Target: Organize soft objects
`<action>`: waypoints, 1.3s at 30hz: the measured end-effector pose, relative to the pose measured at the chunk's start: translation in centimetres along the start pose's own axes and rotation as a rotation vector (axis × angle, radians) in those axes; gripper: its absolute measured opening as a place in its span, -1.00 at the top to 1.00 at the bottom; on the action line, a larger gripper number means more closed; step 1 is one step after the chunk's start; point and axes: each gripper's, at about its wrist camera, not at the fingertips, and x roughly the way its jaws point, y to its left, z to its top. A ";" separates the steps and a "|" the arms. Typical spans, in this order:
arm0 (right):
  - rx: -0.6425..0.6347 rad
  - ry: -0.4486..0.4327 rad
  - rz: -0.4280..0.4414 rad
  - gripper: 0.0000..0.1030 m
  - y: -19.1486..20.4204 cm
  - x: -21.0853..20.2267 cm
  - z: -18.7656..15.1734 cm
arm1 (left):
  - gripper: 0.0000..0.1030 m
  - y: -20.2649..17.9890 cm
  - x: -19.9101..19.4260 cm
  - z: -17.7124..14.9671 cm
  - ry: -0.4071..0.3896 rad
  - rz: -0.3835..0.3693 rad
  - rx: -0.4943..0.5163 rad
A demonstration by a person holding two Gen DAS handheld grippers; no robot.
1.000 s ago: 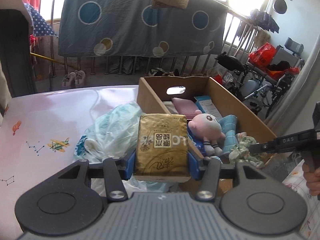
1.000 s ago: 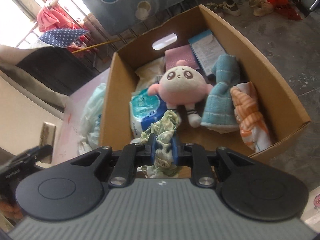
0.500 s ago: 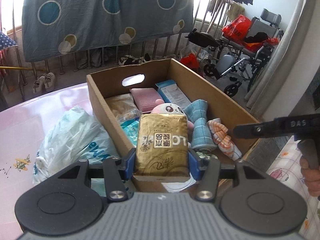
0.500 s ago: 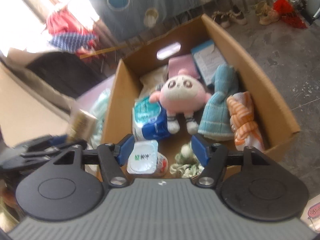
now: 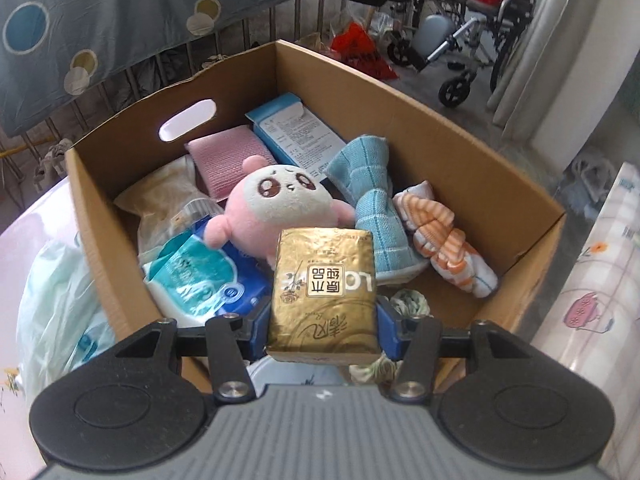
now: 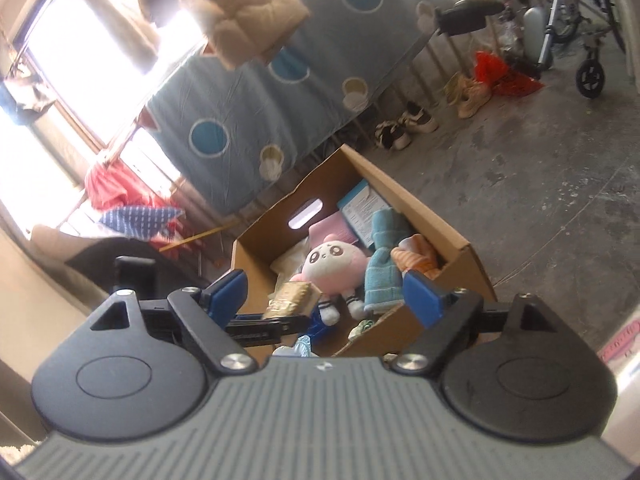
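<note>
holding the gold pack point(image 5: 324, 296) clamped in my left tongs point(image 5: 323, 322) over the box point(image 5: 460, 136), near end; right tongs point(image 6: 326, 294) spread wide, empty. next i'd lower it beside the plush point(image 5: 276, 204) and let go

I am seeing crinkled glossy gold foil on the tissue pack point(image 5: 323, 294), matt brown corrugated card on the box point(image 5: 448, 148), fuzzy pink fabric on the plush toy point(image 5: 280, 200), and ribbed teal terry cloth point(image 5: 372, 200).
</note>
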 end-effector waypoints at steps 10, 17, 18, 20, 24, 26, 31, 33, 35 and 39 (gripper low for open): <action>0.136 -0.017 -0.017 -0.66 -2.9 0.4 -3.7 | -0.39 0.9 0.8 0.8 -0.015 -0.030 -0.108; 0.124 0.017 -0.035 -0.78 -2.7 1.1 -5.5 | -0.71 3.8 -7.0 -1.5 -0.162 -0.023 -0.176; 0.101 0.019 -0.042 -0.84 -2.1 1.1 -5.6 | -0.81 4.2 -8.3 -2.3 -0.188 0.002 -0.176; 0.053 0.026 -0.049 -0.95 -1.1 1.3 -5.8 | -0.97 4.8 -10.7 -4.2 -0.233 0.075 -0.180; -0.049 0.061 -0.051 -0.98 1.3 2.0 -6.1 | -1.00 5.7 -13.5 -8.4 -0.267 0.236 -0.181; -0.110 0.087 -0.053 -0.98 2.7 2.6 -6.6 | -1.00 6.2 -14.1 -10.5 -0.262 0.304 -0.203; -0.309 0.178 -0.089 -0.98 6.8 4.4 -8.3 | -1.00 7.4 -14.3 -14.9 -0.194 0.385 -0.307; -0.390 0.202 -0.105 -0.98 8.2 4.9 -9.2 | -1.00 7.3 -14.3 -16.2 -0.176 0.417 -0.342; -0.453 0.228 -0.116 -0.98 9.5 5.4 -10.0 | -1.00 7.2 -14.2 -17.4 -0.136 0.440 -0.368; -0.526 0.256 -0.113 -0.98 11.2 5.9 -11.0 | -1.00 7.1 -14.1 -18.8 -0.097 0.405 -0.392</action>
